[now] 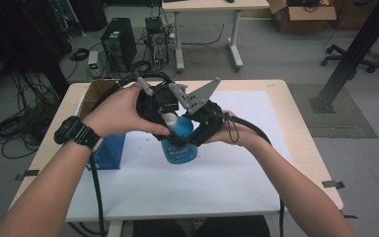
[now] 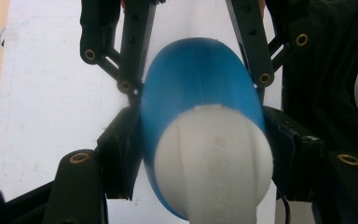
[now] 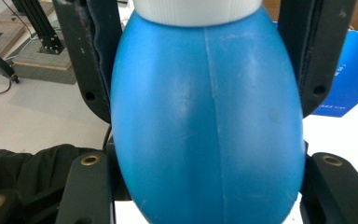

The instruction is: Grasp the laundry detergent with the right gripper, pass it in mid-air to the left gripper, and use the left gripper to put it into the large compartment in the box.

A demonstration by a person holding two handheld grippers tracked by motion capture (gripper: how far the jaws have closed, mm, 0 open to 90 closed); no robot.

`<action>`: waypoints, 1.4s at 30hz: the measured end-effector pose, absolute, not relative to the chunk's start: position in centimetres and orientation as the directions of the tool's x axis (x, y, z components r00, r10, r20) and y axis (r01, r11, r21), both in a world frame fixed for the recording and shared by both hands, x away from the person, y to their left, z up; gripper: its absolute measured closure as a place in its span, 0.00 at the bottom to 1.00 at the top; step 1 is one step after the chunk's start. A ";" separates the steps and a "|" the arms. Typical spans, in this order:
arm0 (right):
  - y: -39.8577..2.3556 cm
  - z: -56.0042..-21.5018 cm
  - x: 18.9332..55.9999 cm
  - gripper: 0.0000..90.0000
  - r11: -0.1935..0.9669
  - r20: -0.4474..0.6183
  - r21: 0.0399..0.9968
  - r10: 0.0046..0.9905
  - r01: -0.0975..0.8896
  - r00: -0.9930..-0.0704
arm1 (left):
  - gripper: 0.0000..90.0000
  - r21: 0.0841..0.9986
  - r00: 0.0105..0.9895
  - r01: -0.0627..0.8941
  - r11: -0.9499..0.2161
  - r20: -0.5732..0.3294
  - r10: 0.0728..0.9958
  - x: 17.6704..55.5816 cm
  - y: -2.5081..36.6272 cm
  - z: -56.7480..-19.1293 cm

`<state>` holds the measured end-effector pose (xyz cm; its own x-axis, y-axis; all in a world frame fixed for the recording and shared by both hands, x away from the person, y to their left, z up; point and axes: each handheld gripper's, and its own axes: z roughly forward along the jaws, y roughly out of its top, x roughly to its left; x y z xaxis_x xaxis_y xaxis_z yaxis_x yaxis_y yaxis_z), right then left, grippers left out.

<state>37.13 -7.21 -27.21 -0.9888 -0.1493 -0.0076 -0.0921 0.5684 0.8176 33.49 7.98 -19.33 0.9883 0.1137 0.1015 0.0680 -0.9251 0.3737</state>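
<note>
Blue bottle (image 1: pixel 180 140) clamped between both grippers.

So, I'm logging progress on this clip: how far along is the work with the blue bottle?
Done: the right gripper clamps the blue plastic bottle's body, holding it above the white sheet. In hand: the left gripper has closed on the white ribbed cap. Left: the cap still sits on the neck, so unscrewing it probably comes next.
</note>
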 end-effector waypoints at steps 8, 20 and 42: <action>-7.1 -27.3 37.1 0.46 0.573 -0.006 0.814 -0.152 -0.093 -0.988 | 0.41 0.368 0.989 0.073 -0.927 0.097 0.116 33.5 7.9 -19.4; -7.7 -27.1 37.4 0.35 0.554 -0.015 0.828 -0.132 -0.087 -0.991 | 0.42 0.358 0.979 0.160 -0.920 0.062 0.195 34.2 7.8 -18.6; -18.0 -31.2 39.3 0.08 0.827 -0.080 0.562 0.096 0.034 -0.992 | 0.42 0.367 0.646 0.687 -0.627 0.086 0.759 37.5 15.5 -11.3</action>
